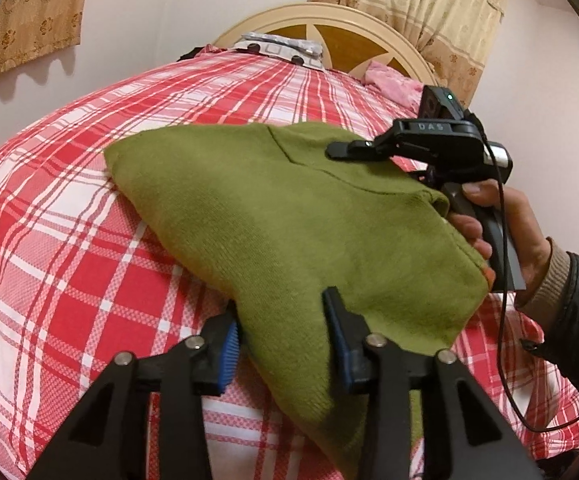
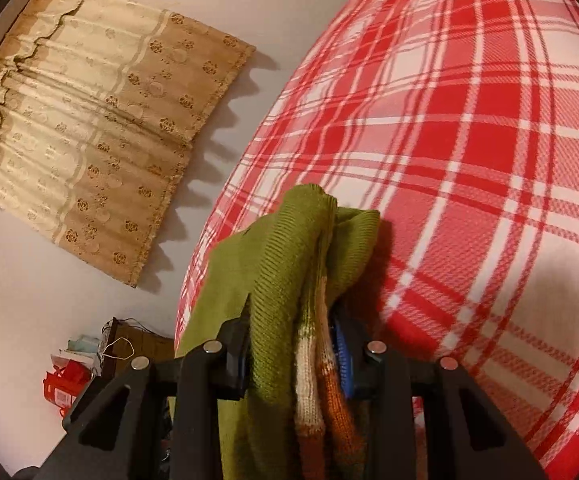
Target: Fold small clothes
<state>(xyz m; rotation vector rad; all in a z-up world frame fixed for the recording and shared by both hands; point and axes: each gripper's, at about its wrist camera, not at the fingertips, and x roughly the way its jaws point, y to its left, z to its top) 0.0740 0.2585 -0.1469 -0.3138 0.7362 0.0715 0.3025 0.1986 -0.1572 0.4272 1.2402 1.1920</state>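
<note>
A small green knit sweater [image 1: 289,216] lies partly folded on the red and white plaid bed cover [image 1: 69,240]. My left gripper [image 1: 285,340] stands wide open around the sweater's near corner, one blue pad on each side, not clamped. My right gripper [image 1: 337,152] shows in the left wrist view, held by a hand at the sweater's far right edge. In the right wrist view the right gripper [image 2: 293,344] is shut on a bunched edge of the green sweater [image 2: 289,272], with white and orange knit stripes between its fingers.
A round wooden headboard [image 1: 353,44] is at the far end, with a grey patterned item [image 1: 277,50] and pink cloth [image 1: 393,84] near it. Beige curtains [image 2: 89,128] hang on the wall. Red boxes [image 2: 65,384] sit on a stand beside the bed.
</note>
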